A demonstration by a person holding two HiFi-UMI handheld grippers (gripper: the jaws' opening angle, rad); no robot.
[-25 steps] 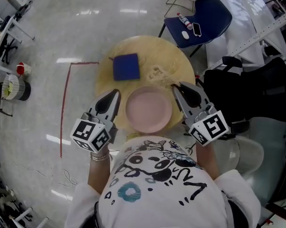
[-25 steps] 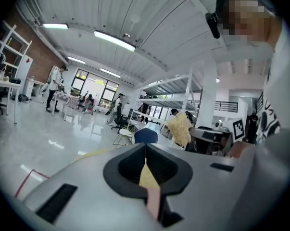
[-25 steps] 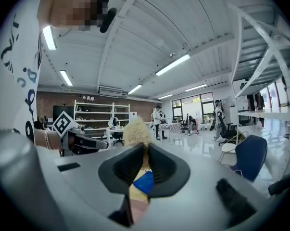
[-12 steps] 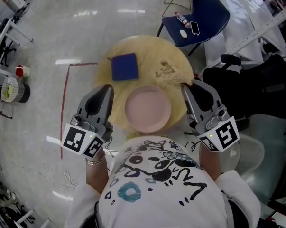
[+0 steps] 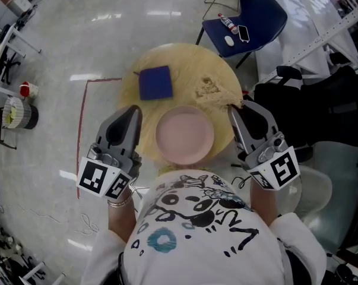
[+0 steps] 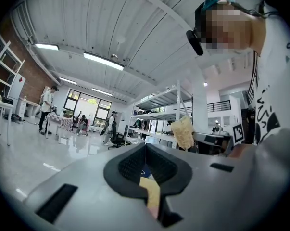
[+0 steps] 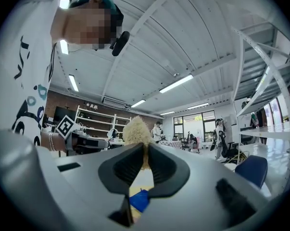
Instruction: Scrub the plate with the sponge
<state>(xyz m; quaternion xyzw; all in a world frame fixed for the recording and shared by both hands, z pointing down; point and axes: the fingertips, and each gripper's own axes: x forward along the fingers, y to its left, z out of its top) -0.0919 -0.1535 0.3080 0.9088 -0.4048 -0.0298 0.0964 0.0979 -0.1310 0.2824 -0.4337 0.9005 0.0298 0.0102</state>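
Observation:
A pink plate (image 5: 184, 134) lies on the near side of the round wooden table (image 5: 223, 70), between my two grippers. My right gripper (image 5: 233, 107) is shut on a pale yellow fibrous sponge (image 5: 211, 90), held at the plate's far right. In the right gripper view the sponge (image 7: 134, 128) sticks up out of the gripper (image 7: 145, 149). My left gripper (image 5: 133, 113) hovers at the plate's left edge, shut and holding nothing. The left gripper view shows its jaws (image 6: 145, 148) together and the sponge (image 6: 183, 133) beyond them. Both grippers point up and away.
A blue square pad (image 5: 155, 82) lies on the table's far left. Behind the table a blue chair (image 5: 250, 22) carries a bottle, a phone and a white item. Black bags (image 5: 309, 108) stand on the right, and red tape (image 5: 82, 129) marks the floor on the left.
Both grippers have drawn apart and back from the plate's rim. The right one has carried the sponge a little to the right. Since half a second ago almost nothing has moved.

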